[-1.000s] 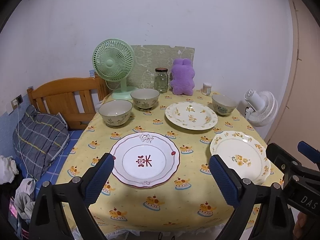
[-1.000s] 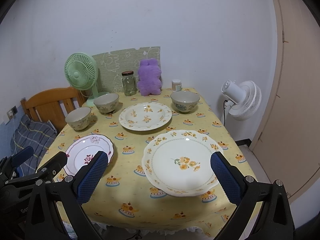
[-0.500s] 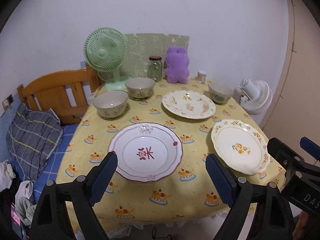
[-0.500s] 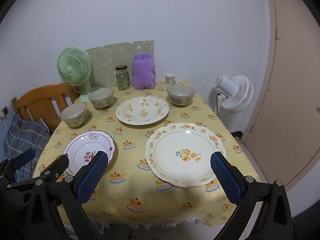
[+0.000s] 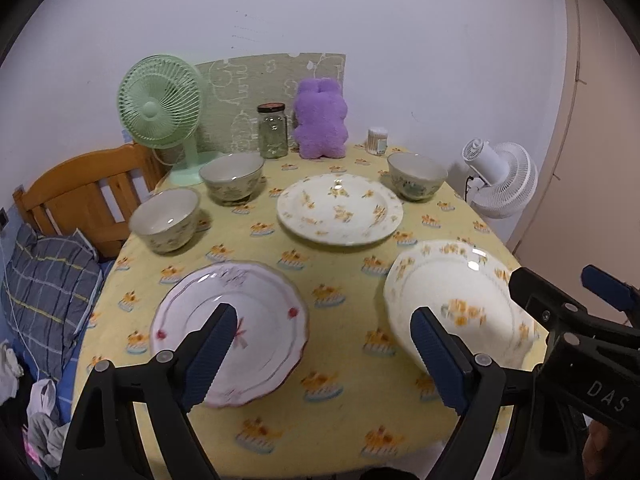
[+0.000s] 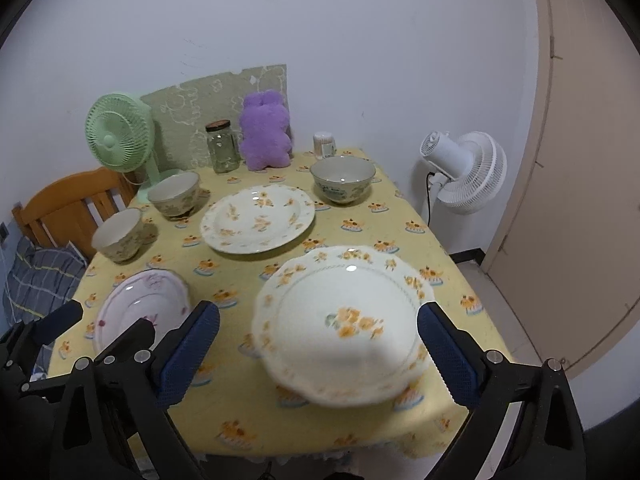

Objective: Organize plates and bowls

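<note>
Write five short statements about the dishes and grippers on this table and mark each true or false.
1. Three bowls sit on the yellow tablecloth. True: two on the left, one on the right.
2. The red-trimmed plate is stacked on the yellow-flowered plate. False: they lie apart, side by side at the near edge.
3. The left gripper is open and holds nothing. True.
4. The purple plush toy lies in a bowl. False: it stands against the wall beside the glass jar.
5. The right gripper is clamped on a bowl. False: it is open, with the yellow-flowered plate seen between its fingers, not gripped.
</note>
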`<state>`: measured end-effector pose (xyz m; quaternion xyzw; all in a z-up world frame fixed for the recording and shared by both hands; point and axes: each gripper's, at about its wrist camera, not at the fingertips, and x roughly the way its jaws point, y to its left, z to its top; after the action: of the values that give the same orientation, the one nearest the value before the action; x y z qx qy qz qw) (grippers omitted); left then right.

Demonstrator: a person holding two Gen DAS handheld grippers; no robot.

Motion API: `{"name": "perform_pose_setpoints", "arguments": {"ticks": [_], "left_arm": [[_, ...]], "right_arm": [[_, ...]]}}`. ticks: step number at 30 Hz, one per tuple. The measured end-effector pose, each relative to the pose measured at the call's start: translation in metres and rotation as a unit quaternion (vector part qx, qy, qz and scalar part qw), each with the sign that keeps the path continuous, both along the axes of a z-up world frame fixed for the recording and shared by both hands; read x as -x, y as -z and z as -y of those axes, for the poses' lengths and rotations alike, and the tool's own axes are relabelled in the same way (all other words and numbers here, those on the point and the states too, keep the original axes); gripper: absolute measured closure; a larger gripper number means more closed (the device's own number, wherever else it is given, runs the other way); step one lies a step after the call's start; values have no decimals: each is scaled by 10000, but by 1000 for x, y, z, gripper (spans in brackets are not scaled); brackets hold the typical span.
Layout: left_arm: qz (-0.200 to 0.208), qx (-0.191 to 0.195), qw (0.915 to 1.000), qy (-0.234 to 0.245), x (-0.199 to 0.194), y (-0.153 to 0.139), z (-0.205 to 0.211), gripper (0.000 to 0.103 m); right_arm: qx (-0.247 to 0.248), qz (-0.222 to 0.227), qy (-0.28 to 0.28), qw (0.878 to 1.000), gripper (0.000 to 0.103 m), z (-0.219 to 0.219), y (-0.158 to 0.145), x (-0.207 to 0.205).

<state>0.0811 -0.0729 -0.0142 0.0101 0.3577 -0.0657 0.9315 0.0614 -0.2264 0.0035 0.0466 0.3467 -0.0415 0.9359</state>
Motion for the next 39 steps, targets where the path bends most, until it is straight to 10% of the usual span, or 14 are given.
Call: {"name": "perform_pose_setpoints", "arguments": {"ticks": [18,39], "left_arm": [[-1099,-37,9921,-602,-76,70,91,17],[-1714,-297,9829,-599,-97,112,116,33]], "right_arm": [[-191,-1002,-381,9941,8,104,73,-105],[-577,-2009,-469,9768,27,119,136,-137]]}}
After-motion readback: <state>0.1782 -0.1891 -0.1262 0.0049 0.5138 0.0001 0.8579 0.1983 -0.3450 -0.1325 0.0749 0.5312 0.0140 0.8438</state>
